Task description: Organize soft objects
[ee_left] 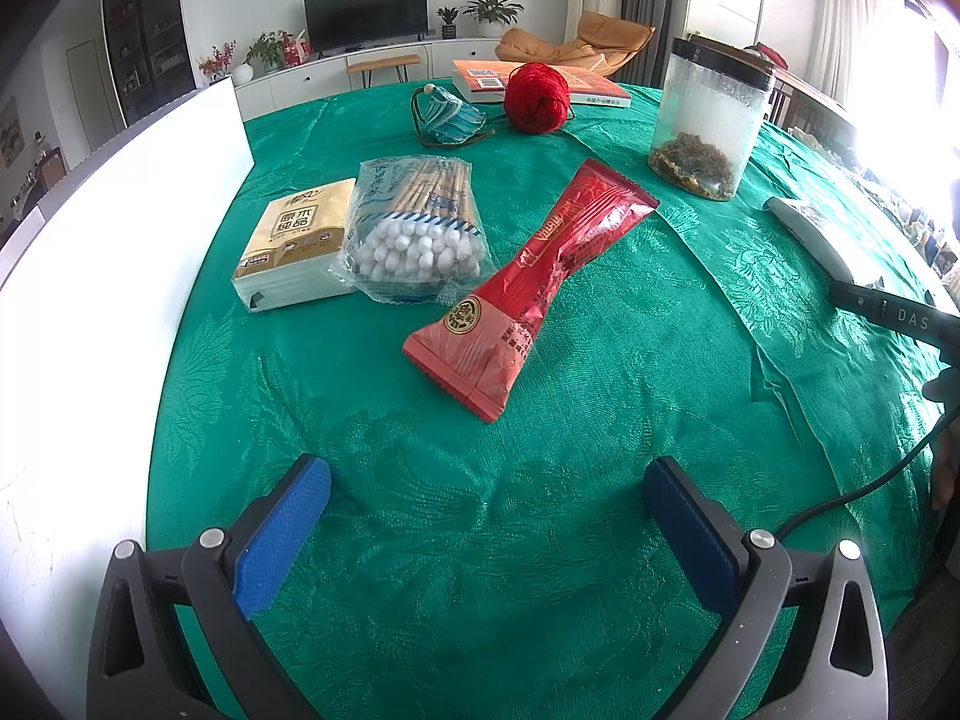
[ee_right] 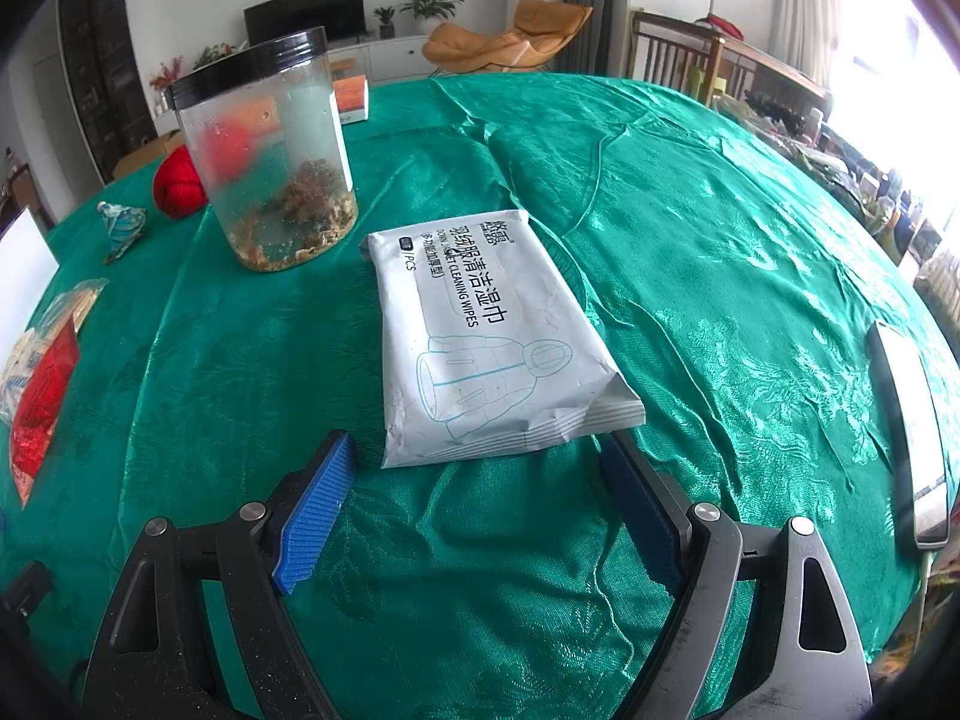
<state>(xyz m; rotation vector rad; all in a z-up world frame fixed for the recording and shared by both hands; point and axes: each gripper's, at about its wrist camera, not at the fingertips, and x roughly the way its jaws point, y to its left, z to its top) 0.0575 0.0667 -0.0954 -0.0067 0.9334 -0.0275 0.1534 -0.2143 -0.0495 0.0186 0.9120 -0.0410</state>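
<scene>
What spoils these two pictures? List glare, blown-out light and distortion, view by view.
Left wrist view: the window side at right is blown out behind the jar, and the fisheye curves the green tablecloth. Right wrist view: overexposed window at upper right, sheen streaks across the cloth, dark vignette in the corners; the wipes pack reads sharp.

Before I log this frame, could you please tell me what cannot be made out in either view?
- Left wrist view: the wipes pack is cut off by glare and the right gripper's body; its print is unreadable.
- Right wrist view: the red yarn ball is partly hidden behind the plastic jar.
- Right wrist view: the red snack packet and cotton swab bag are cut off by the left edge.
- Both views: the jar's brown contents are too blurred to identify.
</scene>
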